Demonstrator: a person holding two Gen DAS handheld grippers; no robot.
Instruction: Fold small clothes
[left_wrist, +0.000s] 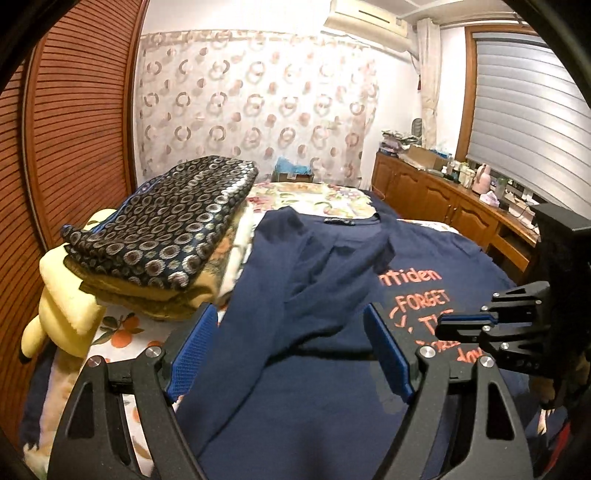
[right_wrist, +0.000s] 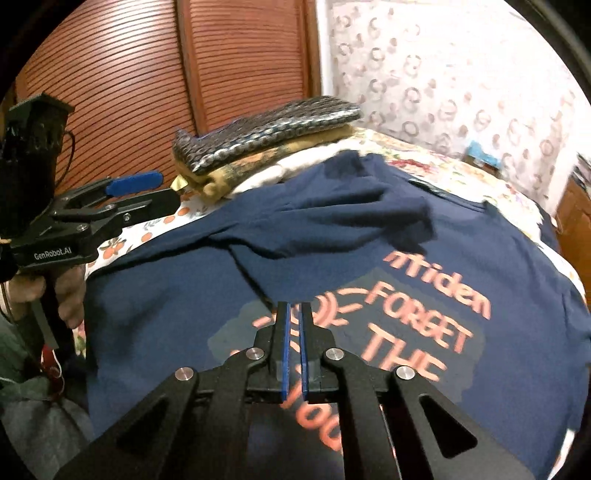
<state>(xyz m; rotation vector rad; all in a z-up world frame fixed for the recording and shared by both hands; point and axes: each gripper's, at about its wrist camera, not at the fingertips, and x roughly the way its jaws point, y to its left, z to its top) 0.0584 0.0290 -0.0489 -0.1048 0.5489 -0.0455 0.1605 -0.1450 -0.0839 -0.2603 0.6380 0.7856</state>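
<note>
Left wrist view: navy T-shirt (left_wrist: 295, 280) spread on bed (left_wrist: 325, 195), beside folded blanket stack (left_wrist: 162, 229); soft, light, limp. Left tongs (left_wrist: 291, 354) apart above shirt; right tongs (right_wrist: 294, 354) nearly together, empty. Best pinched at hem or sleeve edge.

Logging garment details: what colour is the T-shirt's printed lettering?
Orange-pink lettering on the navy T-shirt, clearest in the right wrist view.

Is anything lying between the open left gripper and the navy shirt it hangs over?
Nothing visible. The left gripper is open directly above the navy shirt, with only the shirt's own folded-over sleeve ahead. The folded pile sits off to its left, and the right gripper is shut over the print.
</note>
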